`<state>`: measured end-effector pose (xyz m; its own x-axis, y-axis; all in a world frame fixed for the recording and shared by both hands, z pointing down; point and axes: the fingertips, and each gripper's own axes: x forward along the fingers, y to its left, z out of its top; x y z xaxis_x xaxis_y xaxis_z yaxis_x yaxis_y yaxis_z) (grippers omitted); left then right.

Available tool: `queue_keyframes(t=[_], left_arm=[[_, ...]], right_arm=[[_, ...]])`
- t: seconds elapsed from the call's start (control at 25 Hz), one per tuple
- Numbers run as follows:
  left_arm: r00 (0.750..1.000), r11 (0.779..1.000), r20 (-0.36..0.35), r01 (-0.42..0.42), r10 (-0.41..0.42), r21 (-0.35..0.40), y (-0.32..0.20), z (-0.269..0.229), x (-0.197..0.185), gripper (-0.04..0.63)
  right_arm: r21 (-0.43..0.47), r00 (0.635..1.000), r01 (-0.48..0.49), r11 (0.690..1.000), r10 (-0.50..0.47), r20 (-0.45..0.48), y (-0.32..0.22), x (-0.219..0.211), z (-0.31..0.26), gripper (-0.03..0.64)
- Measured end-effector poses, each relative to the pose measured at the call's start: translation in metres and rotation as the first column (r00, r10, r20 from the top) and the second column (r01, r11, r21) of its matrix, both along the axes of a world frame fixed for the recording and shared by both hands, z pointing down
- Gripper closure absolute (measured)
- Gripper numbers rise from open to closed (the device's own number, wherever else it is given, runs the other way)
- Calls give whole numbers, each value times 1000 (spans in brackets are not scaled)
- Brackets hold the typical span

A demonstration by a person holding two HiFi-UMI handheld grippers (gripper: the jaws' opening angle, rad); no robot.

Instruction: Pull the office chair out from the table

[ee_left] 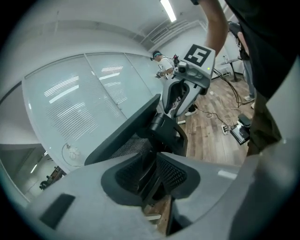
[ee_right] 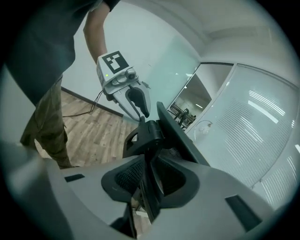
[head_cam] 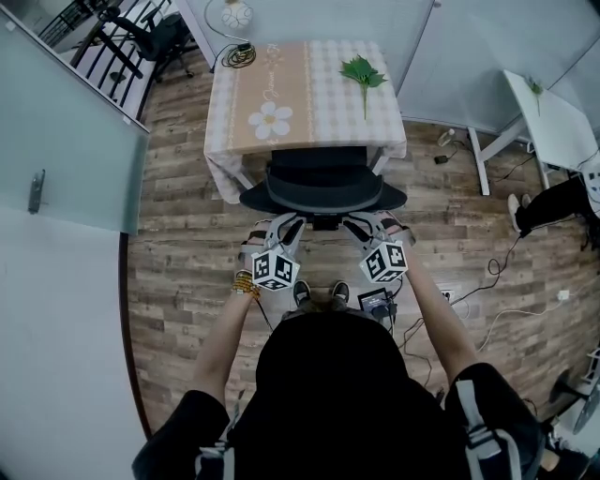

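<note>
A black mesh office chair (head_cam: 322, 192) is tucked under a small table (head_cam: 309, 84) with a checked, flower-print cloth. In the head view both grippers reach the top of its backrest from behind, the left gripper (head_cam: 289, 225) on the left side and the right gripper (head_cam: 359, 225) on the right. The backrest's upper edge (ee_left: 126, 136) runs between the jaws of the left gripper (ee_left: 152, 180). Those jaws stand apart around it without squeezing it. In the right gripper view, the edge (ee_right: 176, 136) also passes between the jaws of the right gripper (ee_right: 149, 180), with a gap beside it.
A green leaf sprig (head_cam: 364, 72), a coiled cable (head_cam: 238, 56) and a white globe (head_cam: 236, 14) lie on the table. A white desk (head_cam: 553, 117) and a person's legs (head_cam: 553, 202) are at the right. Cables (head_cam: 497, 272) cross the wood floor. A glass wall (head_cam: 56, 141) stands at the left.
</note>
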<state>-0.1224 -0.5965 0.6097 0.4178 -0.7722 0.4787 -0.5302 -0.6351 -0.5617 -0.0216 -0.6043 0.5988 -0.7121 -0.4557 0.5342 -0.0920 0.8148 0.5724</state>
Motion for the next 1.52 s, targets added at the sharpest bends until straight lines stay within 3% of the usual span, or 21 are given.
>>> queue_keyframes(t=[0.48, 0.76, 1.52], left_arm=[[990, 992, 106, -81, 92, -100, -12, 32, -3, 483], [982, 981, 126, -120, 139, -150, -19, 45, 7, 476], [968, 956, 164, -144, 190, -257, -30, 78, 1, 469]], right_arm=[[-44, 987, 61, 997, -67, -144, -10, -7, 32, 529], [-56, 976, 86, 995, -95, -198, -15, -10, 43, 529], [-104, 961, 113, 988, -136, -242, -23, -17, 62, 538]])
